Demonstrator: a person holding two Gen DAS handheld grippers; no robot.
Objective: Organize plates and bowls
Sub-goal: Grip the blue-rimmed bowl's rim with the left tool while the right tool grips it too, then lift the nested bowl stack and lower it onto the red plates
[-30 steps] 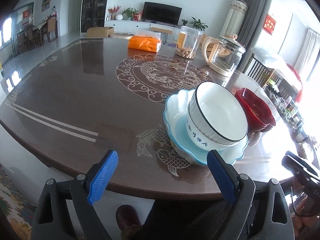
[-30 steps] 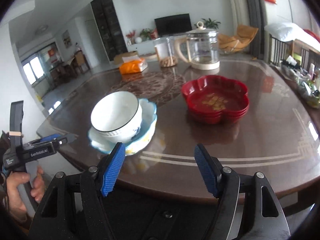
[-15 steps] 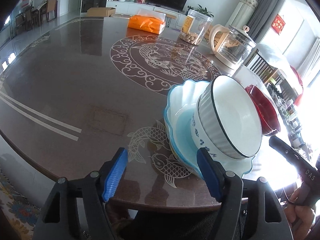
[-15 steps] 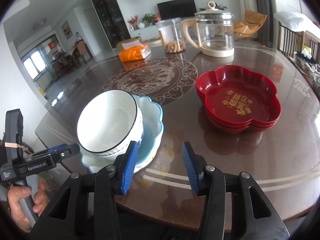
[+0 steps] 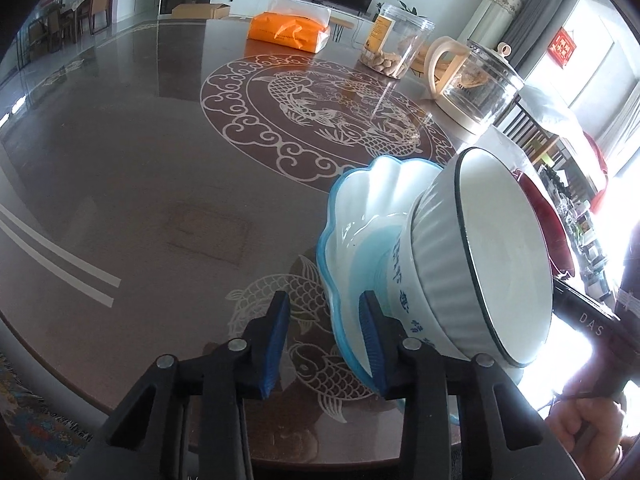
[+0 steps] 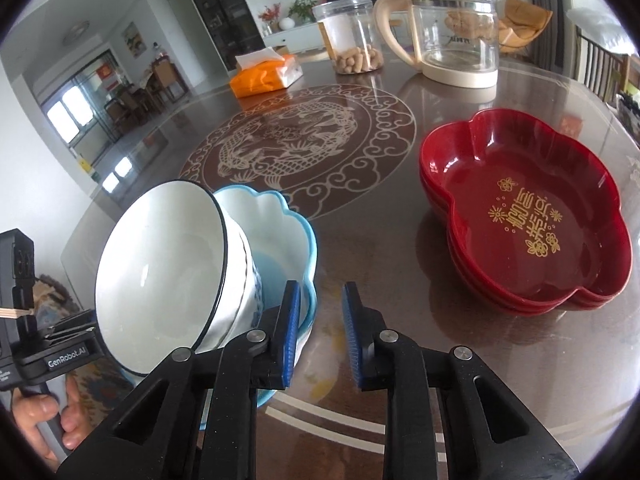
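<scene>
A white ribbed bowl (image 5: 500, 260) (image 6: 160, 264) with a dark rim sits in a blue scalloped plate (image 5: 360, 216) (image 6: 272, 216) near the table's front edge. My left gripper (image 5: 324, 340) straddles the plate's left rim. Its jaws are closing; the outer pad still stands off the rim. My right gripper (image 6: 320, 332) straddles the opposite rim, also closing, with a gap at its outer pad. A stack of red flower-shaped plates (image 6: 520, 208) (image 5: 552, 232) lies to the right of the blue plate.
On the dark patterned table (image 5: 120, 160) stand a glass kettle (image 5: 476, 80) (image 6: 456, 28), a clear jar (image 5: 396, 48) (image 6: 352, 36) and an orange tissue pack (image 5: 288, 32) (image 6: 264, 76), all at the back. A hand (image 6: 40, 420) holds each gripper's handle.
Both grippers came forward and down onto the blue plate from either side. Their jaws narrowed from wide open, and the plate's rim now lies between each pair of pads.
</scene>
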